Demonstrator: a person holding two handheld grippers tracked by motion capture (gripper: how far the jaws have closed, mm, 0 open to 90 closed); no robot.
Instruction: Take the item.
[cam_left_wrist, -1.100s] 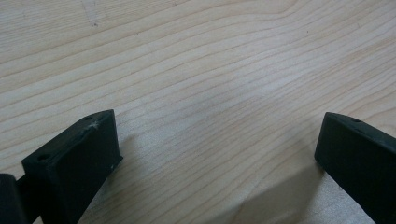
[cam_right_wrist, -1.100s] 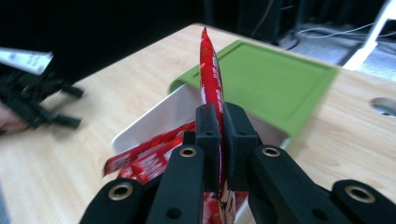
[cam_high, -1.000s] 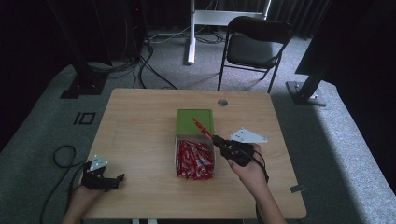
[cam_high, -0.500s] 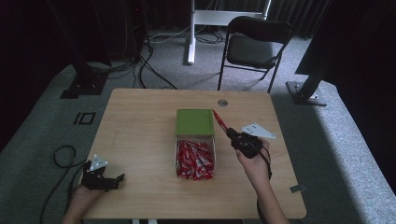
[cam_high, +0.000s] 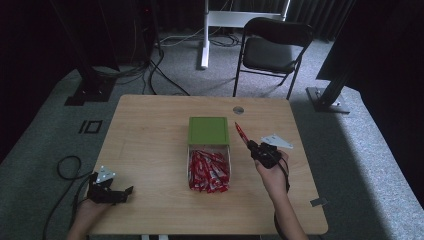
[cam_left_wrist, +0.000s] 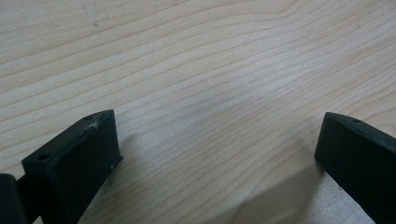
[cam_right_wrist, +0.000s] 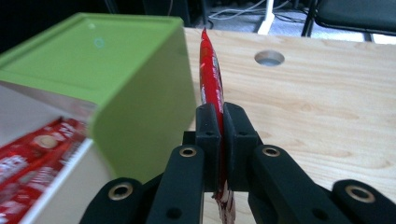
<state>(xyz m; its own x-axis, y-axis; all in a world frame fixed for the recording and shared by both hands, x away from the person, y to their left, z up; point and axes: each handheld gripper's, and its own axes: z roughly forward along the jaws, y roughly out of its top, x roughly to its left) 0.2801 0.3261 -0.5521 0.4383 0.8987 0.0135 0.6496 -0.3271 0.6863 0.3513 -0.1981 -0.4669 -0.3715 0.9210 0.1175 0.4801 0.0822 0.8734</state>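
My right gripper (cam_high: 252, 145) (cam_right_wrist: 218, 122) is shut on a thin red sachet (cam_high: 241, 133) (cam_right_wrist: 211, 79), which sticks out past the jaws toward the far side of the table. It hovers just right of a box with a green lid (cam_high: 208, 131) (cam_right_wrist: 88, 60) slid back over its far half. The open near half holds several red sachets (cam_high: 207, 170) (cam_right_wrist: 32, 154). At the table's front left corner my left gripper (cam_high: 127, 191) (cam_left_wrist: 219, 144) rests low over bare wood, open, nothing between its jaws.
A round cable hole (cam_high: 238, 109) (cam_right_wrist: 269, 58) sits in the wooden table (cam_high: 150, 135) behind the box. A black folding chair (cam_high: 274, 47) and a white stand (cam_high: 206, 30) are on the floor beyond the far edge. Cables (cam_high: 65, 167) trail at the left.
My right gripper has carried the red sachet from above the open box to the right, past the box's right side. The left gripper has stayed put.
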